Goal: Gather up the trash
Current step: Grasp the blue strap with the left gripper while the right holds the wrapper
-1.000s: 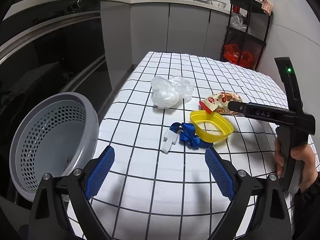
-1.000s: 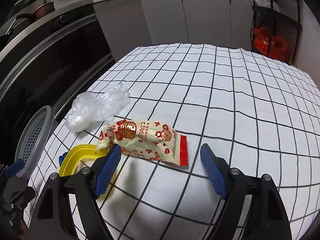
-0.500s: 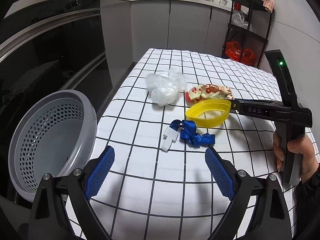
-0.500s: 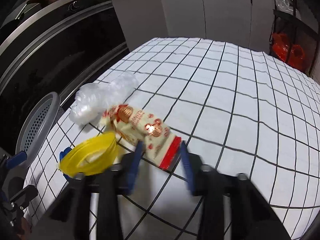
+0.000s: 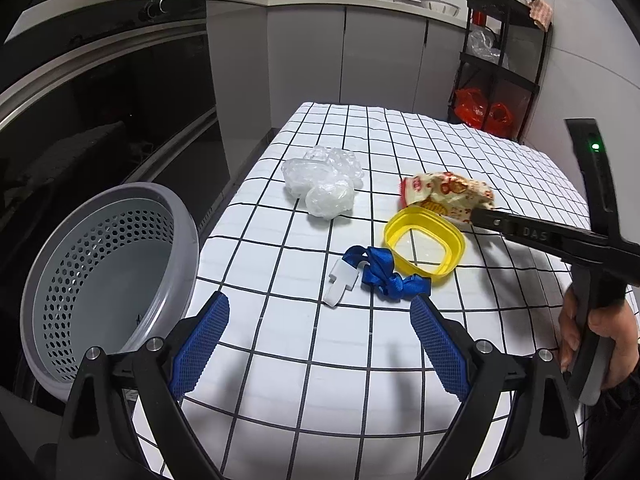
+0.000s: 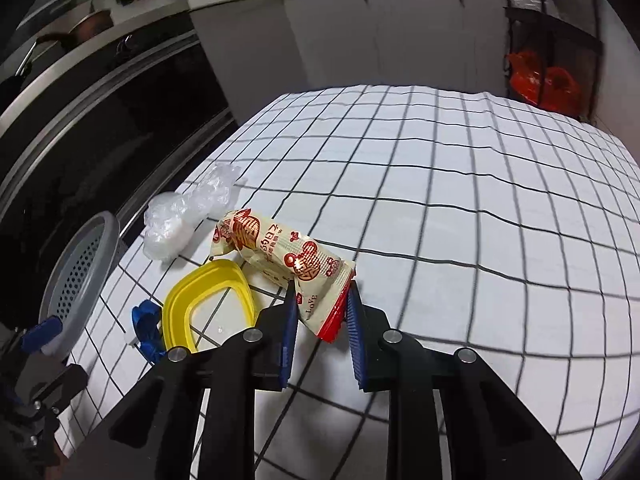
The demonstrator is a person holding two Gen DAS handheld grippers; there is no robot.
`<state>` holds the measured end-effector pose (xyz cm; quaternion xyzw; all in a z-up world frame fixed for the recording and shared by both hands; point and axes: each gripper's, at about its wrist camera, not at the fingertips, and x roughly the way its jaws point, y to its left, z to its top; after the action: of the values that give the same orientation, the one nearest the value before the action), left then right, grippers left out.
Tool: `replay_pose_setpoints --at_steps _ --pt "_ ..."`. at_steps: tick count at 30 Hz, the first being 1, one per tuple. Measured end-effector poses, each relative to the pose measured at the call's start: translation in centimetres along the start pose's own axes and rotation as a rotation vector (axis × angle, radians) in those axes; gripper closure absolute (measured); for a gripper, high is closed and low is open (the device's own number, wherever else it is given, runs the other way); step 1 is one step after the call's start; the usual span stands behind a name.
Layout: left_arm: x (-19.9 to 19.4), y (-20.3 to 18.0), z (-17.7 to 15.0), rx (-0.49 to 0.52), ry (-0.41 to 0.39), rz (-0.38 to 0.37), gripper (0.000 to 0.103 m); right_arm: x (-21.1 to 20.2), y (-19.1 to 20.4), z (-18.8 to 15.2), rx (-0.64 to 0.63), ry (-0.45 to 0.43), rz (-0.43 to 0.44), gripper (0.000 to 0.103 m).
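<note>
Grey perforated basket (image 5: 108, 280): off the tabletop's (image 5: 400, 380) left edge, tilted. Left gripper (image 5: 316, 344): fingers apart, nothing between them. Crumpled clear plastic (image 5: 320, 184): far left on the checked cloth. Blue strap with white clip (image 5: 376, 276): beside the yellow ring (image 5: 424, 246). Snack wrapper (image 6: 280, 252): red end clamped in the right gripper (image 6: 322, 312), touching the ring.
</note>
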<state>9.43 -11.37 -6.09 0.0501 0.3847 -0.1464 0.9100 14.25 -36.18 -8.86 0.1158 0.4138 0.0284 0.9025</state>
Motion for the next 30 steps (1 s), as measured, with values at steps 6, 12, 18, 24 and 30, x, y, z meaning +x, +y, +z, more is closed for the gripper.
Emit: replay_pose_setpoints --at_steps 6,12,18,24,30 --pt "0.6 -0.4 0.0 -0.001 0.017 0.006 0.013 -3.2 -0.8 -1.2 0.099 -0.064 -0.016 0.081" --pt "1.3 -1.9 0.5 0.015 0.022 -0.005 0.013 -6.1 -2.4 -2.8 0.221 -0.099 0.014 0.081" --pt "2.5 -3.3 1.0 0.017 0.043 -0.006 0.013 -7.9 -2.8 -3.3 0.238 -0.137 0.027 0.081" --pt "4.4 -3.0 1.1 -0.019 0.082 0.034 0.013 -8.6 -3.4 -3.4 0.242 -0.145 0.052 0.081" --pt "5.5 -2.1 1.4 -0.079 0.105 0.054 0.013 -8.9 -3.6 -3.3 0.238 -0.153 0.058 0.081"
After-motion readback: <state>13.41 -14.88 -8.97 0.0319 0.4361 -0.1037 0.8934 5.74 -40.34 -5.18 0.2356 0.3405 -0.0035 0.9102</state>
